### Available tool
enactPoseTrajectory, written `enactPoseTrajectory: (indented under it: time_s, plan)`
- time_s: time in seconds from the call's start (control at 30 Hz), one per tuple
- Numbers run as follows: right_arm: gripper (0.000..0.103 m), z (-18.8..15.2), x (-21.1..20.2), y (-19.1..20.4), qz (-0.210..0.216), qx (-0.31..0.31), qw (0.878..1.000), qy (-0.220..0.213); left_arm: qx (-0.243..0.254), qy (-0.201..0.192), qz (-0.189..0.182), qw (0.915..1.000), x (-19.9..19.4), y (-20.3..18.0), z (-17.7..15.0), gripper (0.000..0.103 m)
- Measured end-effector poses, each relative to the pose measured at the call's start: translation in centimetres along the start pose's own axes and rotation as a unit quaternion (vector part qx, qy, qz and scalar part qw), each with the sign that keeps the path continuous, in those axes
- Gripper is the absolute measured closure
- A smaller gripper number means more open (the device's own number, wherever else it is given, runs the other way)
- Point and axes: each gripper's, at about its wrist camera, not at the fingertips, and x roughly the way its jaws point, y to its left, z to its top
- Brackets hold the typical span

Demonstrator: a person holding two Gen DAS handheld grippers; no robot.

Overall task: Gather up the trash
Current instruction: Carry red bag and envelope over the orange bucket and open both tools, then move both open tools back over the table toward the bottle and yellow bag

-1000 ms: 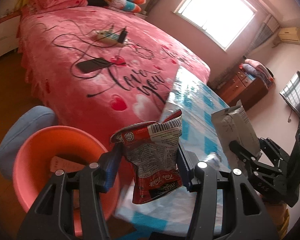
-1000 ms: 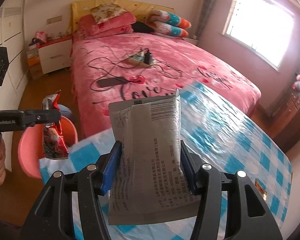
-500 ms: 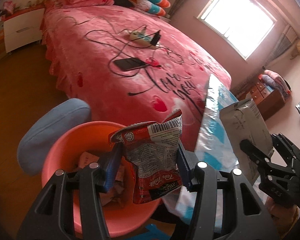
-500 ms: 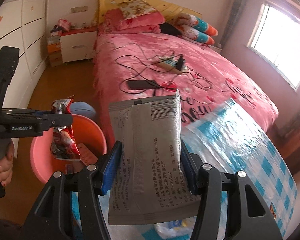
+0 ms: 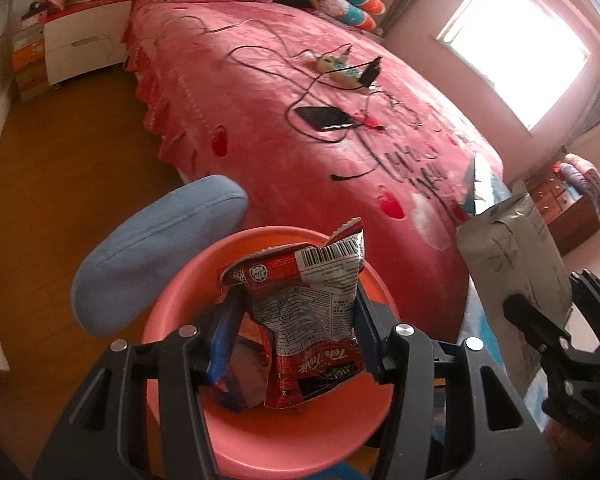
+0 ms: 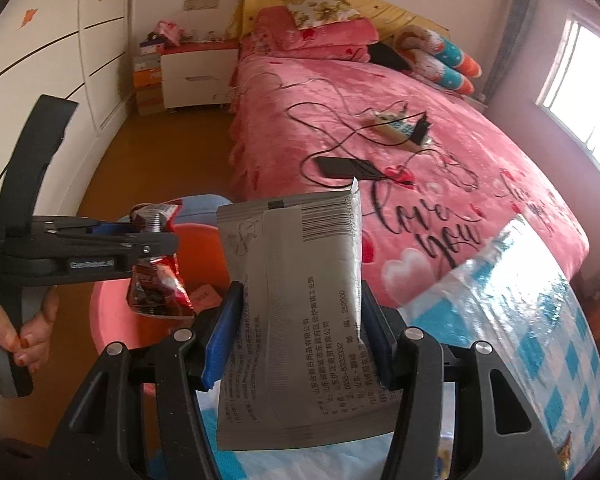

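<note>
Red snack bag (image 5: pixel 308 320): crinkled glossy foil-look plastic, shiny print. Grey packet (image 6: pixel 296 312): matt film, lightly creased, paper-like face. Pink basin (image 5: pixel 292 436) at 6 o'clock in the left wrist view: smooth plastic, soft sheen. Left gripper (image 5: pixel 296 340) and right gripper (image 6: pixel 300 340): matt black plastic frames, bright metal screw heads, blue smooth pads on the jaws. Bedspread (image 6: pixel 440 160): fuzzy plush cloth. Blue cushion (image 5: pixel 152 252) at 9 o'clock: soft matt fabric. Floor (image 5: pixel 72 160): polished wood. Bench cover (image 6: pixel 512 320) at 3 o'clock: glossy wrinkled plastic sheet.
</note>
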Motion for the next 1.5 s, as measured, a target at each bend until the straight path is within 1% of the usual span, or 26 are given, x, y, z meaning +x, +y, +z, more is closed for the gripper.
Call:
enactPoseTrajectory:
  time_s: [0.1,0.17,0.23,0.27,0.33,0.4,0.47,0.57,0.6,0.63,0.7,1.1,1.5]
  plan:
    - [0.046,0.2,0.7,1.3,0.013,-0.010,1.000,0.004,0.000,0.005,0.026,0.9996,0.5,0.5,-0.1,0.050]
    - [0.045,0.2,1.2,2.1,0.020,-0.016,1.000,0.006,-0.002,0.009,0.048,0.9988,0.8,0.8,-0.1,0.043]
    - [0.044,0.2,1.7,2.6,0.027,-0.021,0.999,0.010,-0.001,0.009,0.063,0.9980,1.0,0.9,-0.2,0.040]
    - [0.043,0.1,2.2,3.2,0.033,-0.027,0.999,0.016,0.005,0.005,0.073,0.9973,0.9,0.8,-0.3,0.034]
    - [0.041,-0.2,2.7,3.9,0.039,-0.031,0.999,0.018,0.024,-0.012,0.105,0.9941,0.6,0.4,-0.3,0.025]
    - [0.039,-0.5,3.1,4.5,0.046,-0.029,0.998,0.020,0.039,-0.023,0.124,0.9913,0.4,0.0,-0.2,0.024]
    - [0.028,-0.8,3.1,4.6,0.048,-0.024,0.998,0.019,0.052,-0.031,0.139,0.9884,0.2,-0.3,-0.1,0.020]
    - [0.024,-0.9,2.8,4.1,0.045,-0.013,0.999,0.014,0.068,-0.040,0.158,0.9843,-0.1,-0.6,0.0,0.019]
    - [0.023,-1.0,2.6,3.8,0.045,-0.007,0.999,0.013,0.072,-0.040,0.162,0.9834,-0.1,-0.8,0.0,0.019]
    - [0.020,-1.0,2.4,3.6,0.042,-0.002,0.999,0.011,0.075,-0.040,0.165,0.9827,-0.1,-0.9,-0.1,0.019]
    - [0.018,-1.3,1.9,2.9,0.036,0.010,0.999,0.007,0.081,-0.039,0.167,0.9818,0.0,-1.3,-0.1,0.019]
    - [0.014,-2.9,-1.4,0.7,0.020,0.049,0.999,-0.014,0.112,-0.040,0.173,0.9778,-0.1,-4.1,-0.5,0.018]
    - [0.014,-5.5,-4.0,-2.4,0.005,0.098,0.995,-0.027,0.156,-0.053,0.171,0.9714,-1.2,-8.2,-1.2,0.018]
